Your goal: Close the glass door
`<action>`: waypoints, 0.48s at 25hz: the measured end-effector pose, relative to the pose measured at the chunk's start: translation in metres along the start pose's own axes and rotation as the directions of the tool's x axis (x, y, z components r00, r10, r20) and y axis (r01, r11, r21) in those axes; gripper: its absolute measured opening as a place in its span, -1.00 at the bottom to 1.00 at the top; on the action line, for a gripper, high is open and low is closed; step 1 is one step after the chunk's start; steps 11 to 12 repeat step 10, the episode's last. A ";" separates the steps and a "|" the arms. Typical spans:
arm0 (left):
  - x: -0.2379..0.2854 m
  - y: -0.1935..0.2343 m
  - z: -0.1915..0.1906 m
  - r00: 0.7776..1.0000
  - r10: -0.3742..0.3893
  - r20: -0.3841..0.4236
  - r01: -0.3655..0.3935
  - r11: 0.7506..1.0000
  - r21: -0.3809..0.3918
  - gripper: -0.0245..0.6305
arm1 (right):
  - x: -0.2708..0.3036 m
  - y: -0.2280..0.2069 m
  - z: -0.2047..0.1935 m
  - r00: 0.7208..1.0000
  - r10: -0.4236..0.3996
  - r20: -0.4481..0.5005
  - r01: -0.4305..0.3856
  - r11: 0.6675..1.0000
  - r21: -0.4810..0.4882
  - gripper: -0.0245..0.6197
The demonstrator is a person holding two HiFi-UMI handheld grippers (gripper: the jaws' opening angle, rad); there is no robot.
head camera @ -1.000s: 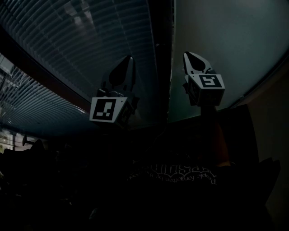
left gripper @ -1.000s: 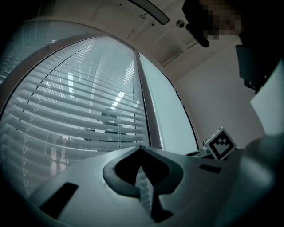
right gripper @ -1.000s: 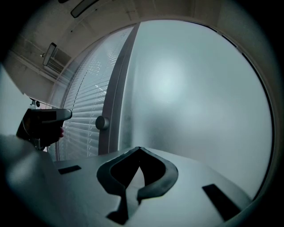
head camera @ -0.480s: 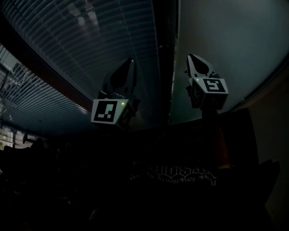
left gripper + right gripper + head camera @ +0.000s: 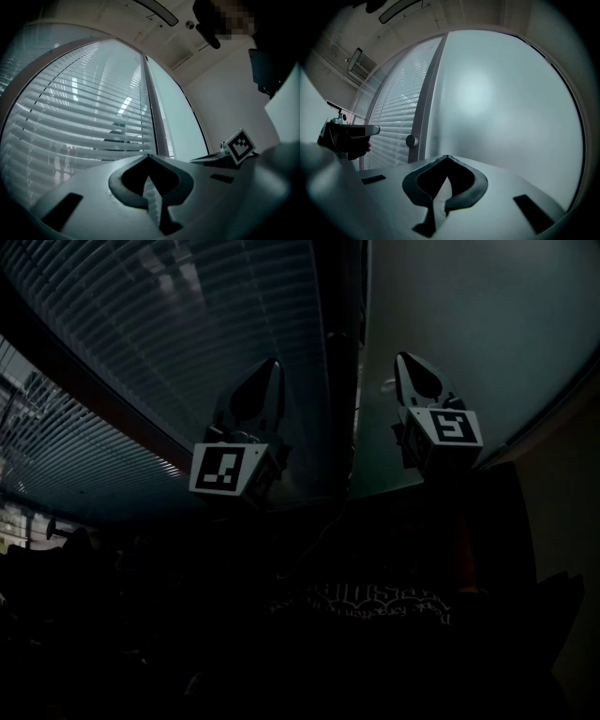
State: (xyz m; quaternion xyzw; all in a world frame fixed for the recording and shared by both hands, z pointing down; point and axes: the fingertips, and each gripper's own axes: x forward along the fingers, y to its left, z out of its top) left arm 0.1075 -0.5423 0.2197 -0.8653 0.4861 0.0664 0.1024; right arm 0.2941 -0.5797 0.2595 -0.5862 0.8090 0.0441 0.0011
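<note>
Jaws on the left gripper [image 5: 270, 367] and the right gripper [image 5: 405, 362] are pressed together with nothing between them; each gripper's own view shows the tips meeting over bare air. Both grippers are raised side by side before a dim wall of glass. The glass door [image 5: 469, 334], a frosted pane, fills the head view from 12 to 3 o'clock. The right gripper points at it from near, with no contact that can be made out. Slatted blinds [image 5: 178, 324] lie at 10 to 11 o'clock ahead of the left gripper, and a dark upright frame [image 5: 339, 352] runs between blinds and door. In the right gripper view a round knob [image 5: 411, 140] sits at 9 o'clock by the door's edge. That edge seems to lie against the frame with no open slit, so the door looks shut or nearly so. A last push or a check may be all that is left, though the dimness leaves this unsure.
</note>
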 end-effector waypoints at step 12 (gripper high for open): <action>0.001 0.001 0.000 1.000 -0.001 0.001 0.001 1.000 -0.002 -0.94 | -0.002 0.001 0.004 1.000 -0.002 0.008 0.002 1.000 0.002 -0.92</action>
